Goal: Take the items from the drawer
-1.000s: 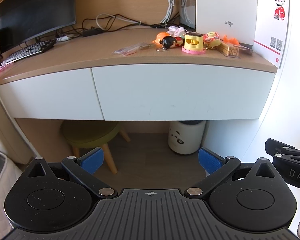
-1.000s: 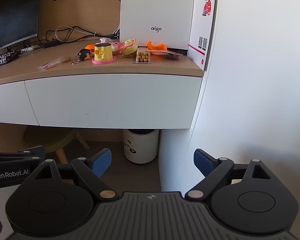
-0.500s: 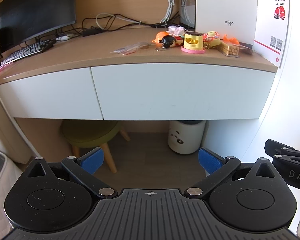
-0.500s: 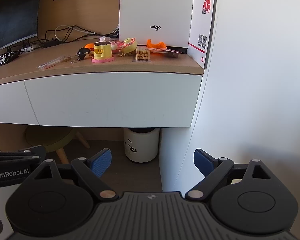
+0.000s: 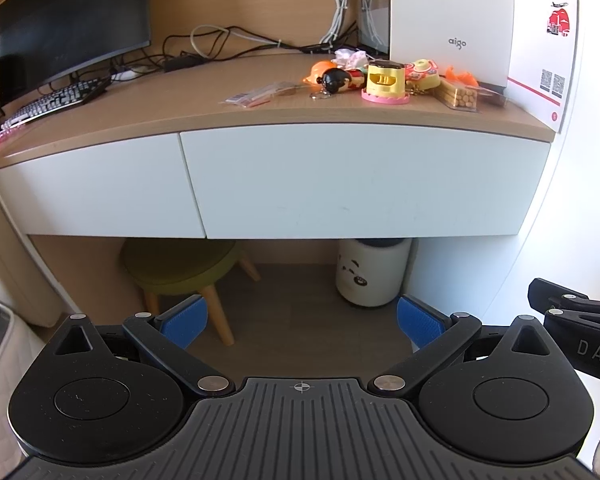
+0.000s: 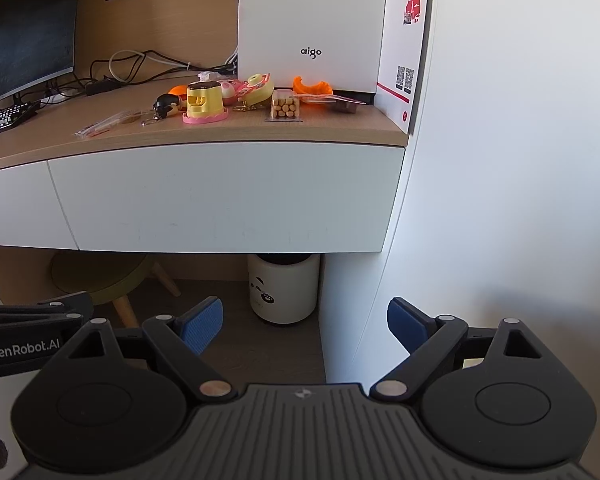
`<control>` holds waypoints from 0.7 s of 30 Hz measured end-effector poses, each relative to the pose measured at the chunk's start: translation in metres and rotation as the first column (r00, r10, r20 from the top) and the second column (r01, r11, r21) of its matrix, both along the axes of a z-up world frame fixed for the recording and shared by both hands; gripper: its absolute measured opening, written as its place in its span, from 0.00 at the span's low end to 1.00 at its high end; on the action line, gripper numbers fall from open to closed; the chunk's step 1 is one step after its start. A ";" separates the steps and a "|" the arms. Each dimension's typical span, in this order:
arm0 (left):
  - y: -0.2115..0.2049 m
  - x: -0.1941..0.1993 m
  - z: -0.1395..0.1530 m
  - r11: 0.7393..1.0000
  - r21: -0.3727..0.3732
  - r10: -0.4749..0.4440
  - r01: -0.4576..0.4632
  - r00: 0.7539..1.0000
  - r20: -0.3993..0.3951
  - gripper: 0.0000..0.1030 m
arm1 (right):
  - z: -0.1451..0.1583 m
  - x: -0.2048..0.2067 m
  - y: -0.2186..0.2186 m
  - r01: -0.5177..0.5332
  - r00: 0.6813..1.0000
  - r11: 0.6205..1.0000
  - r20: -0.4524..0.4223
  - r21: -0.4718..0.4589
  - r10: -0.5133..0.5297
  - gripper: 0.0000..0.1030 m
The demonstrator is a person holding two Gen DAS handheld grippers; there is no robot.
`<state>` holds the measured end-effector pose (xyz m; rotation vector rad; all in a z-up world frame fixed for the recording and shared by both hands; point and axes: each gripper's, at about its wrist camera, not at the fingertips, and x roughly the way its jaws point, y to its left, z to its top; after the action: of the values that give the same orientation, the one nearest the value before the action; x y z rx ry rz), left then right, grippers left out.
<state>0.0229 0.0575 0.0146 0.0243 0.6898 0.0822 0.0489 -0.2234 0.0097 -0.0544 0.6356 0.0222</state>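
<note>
A wide white drawer (image 5: 356, 180) (image 6: 228, 196) sits closed under the wooden desktop, with a second closed drawer (image 5: 92, 196) to its left. On the desktop lie small items: a yellow toy on a pink base (image 5: 385, 82) (image 6: 205, 103), a black-headed keychain figure (image 5: 334, 81), a pack of biscuit sticks (image 5: 458, 95) (image 6: 285, 107) and a thin clear packet (image 5: 256, 94). My left gripper (image 5: 300, 322) is open and empty, well back from the drawers. My right gripper (image 6: 304, 326) is also open and empty, beside it.
A white aigo box (image 5: 452, 20) and a printed card (image 5: 552, 56) stand at the desk's right end against a white wall (image 6: 520, 160). A monitor (image 5: 72, 20) and keyboard (image 5: 56, 100) are at left. Under the desk stand a green stool (image 5: 180, 264) and a panda bin (image 5: 372, 272).
Both grippers have drifted slightly; the desk sits a little lower in both views. Nothing was gripped or released.
</note>
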 end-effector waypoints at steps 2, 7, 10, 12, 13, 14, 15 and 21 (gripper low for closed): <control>0.000 0.000 0.000 1.000 0.000 0.001 -0.001 1.000 0.000 1.00 | 0.000 0.000 0.000 -0.001 1.000 1.000 0.000 0.000 0.001 0.88; 0.001 0.000 -0.001 1.000 -0.003 0.000 0.000 1.000 -0.005 1.00 | -0.001 -0.001 0.001 0.001 1.000 1.000 -0.001 0.000 -0.001 0.88; 0.001 0.000 -0.001 1.000 -0.004 0.000 0.000 1.000 -0.007 1.00 | -0.001 -0.001 0.001 0.001 1.000 1.000 -0.001 0.000 -0.001 0.88; 0.001 0.000 -0.002 1.000 -0.004 -0.001 0.001 1.000 -0.007 1.00 | -0.002 -0.001 0.001 0.000 1.000 1.000 -0.001 -0.001 0.000 0.88; 0.001 0.000 -0.002 1.000 -0.004 -0.001 0.001 1.000 -0.007 1.00 | -0.002 -0.002 0.001 0.000 1.000 1.000 -0.001 -0.001 0.000 0.88; 0.001 0.000 -0.002 1.000 -0.005 -0.001 0.001 1.000 -0.008 1.00 | -0.002 -0.002 0.001 0.000 1.000 1.000 -0.001 0.000 0.000 0.88; 0.002 0.000 -0.002 1.000 -0.005 -0.001 0.001 1.000 -0.009 1.00 | -0.002 -0.002 0.002 -0.001 1.000 1.000 -0.002 -0.001 0.001 0.88; 0.003 0.000 -0.004 1.000 -0.008 0.001 -0.001 1.000 -0.014 1.00 | -0.003 -0.002 0.002 0.000 1.000 1.000 -0.004 0.000 0.000 0.88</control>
<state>0.0228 0.0609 0.0109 0.0168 0.7038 0.0802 0.0464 -0.2213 0.0067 -0.0549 0.6392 0.0226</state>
